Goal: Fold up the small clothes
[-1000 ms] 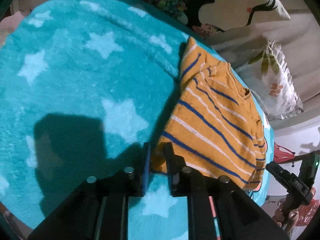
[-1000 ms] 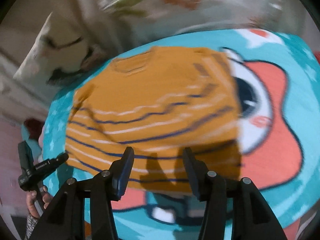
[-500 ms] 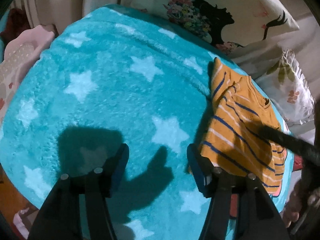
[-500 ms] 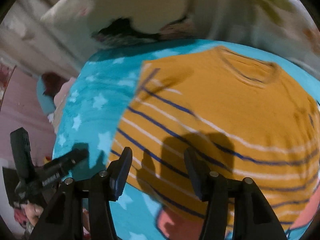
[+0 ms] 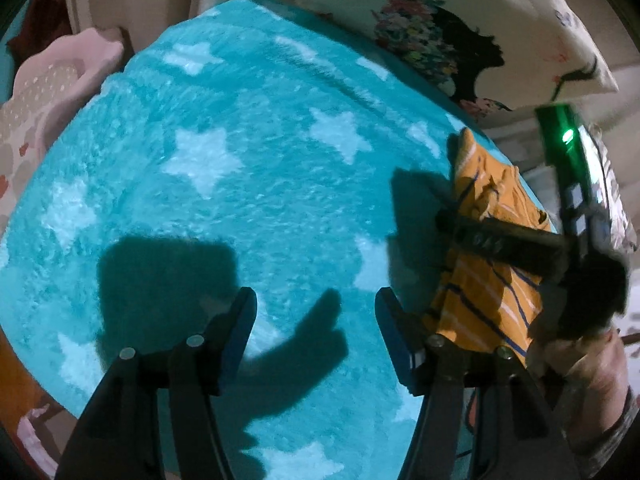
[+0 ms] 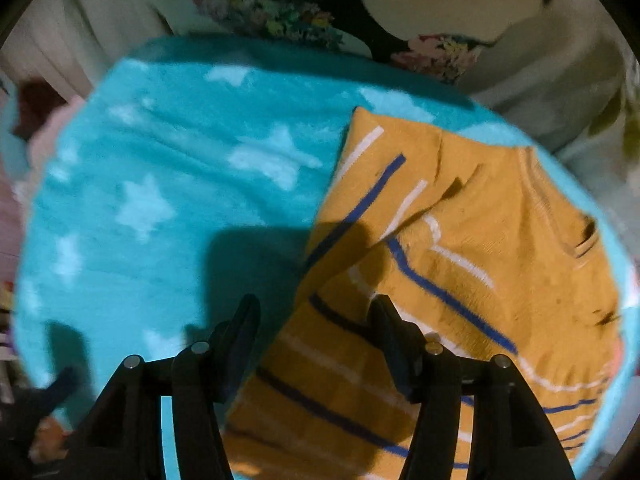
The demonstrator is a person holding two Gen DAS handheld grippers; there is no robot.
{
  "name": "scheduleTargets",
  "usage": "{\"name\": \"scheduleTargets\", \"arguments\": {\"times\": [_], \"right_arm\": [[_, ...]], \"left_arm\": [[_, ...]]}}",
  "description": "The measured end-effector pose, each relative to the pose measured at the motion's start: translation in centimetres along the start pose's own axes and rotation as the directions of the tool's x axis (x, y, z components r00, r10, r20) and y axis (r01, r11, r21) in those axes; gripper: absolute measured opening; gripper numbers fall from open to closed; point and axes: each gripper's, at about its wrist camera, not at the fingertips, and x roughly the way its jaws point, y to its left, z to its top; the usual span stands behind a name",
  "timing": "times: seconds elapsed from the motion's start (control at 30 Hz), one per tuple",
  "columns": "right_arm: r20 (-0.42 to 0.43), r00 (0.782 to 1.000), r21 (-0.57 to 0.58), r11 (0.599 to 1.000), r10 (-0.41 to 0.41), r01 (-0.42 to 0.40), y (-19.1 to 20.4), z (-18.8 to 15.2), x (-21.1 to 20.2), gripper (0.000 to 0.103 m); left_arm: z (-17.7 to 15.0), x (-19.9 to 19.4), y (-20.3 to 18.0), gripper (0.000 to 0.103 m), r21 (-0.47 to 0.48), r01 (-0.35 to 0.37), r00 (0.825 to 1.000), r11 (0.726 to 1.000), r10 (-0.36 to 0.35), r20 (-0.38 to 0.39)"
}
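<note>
Striped orange shirt (image 6: 460,264) at right edge of star blanket (image 5: 224,200), bare blanket leftward, left gripper (image 5: 316,320) and right gripper (image 6: 314,328) both spread, empty.

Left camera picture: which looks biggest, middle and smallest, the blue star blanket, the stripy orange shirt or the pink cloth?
1. Blue star blanket, far the biggest.
2. Stripy orange shirt, partly hidden.
3. Pink cloth, cut off by the edge, so nearly a tie with the shirt.
</note>
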Motion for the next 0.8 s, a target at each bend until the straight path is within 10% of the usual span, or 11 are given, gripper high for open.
{"name": "scheduleTargets", "arguments": {"times": [0.17,0.37,0.6,0.8], "right_arm": [[0.019,0.997,-0.032,0.996,-0.080,0.081,1.2,-0.3,0.4,0.059],[0.074,0.994,-0.049,0.995,-0.085,0.089,0.6,-0.8,0.0,0.025],[0.112,0.986,0.049,0.990,0.124,-0.130,-3.6,-0.9,-1.9,0.014],[0.223,0.917,0.182,0.910,0.331,-0.373,-11.2,-2.7,-5.9,0.013]], "left_arm": [[0.7,0.4,0.6,0.061,-0.024,0.018,1.000,1.000,-0.019,-0.006],[0.4,1.5,-0.2,0.061,-0.026,0.016,0.999,1.000,-0.017,-0.042],[-0.8,1.1,-1.4,0.061,-0.045,-0.022,0.999,0.999,0.020,-0.044],[-1.9,0.1,-5.1,0.061,-0.034,-0.016,0.999,0.999,0.015,-0.031]]}}
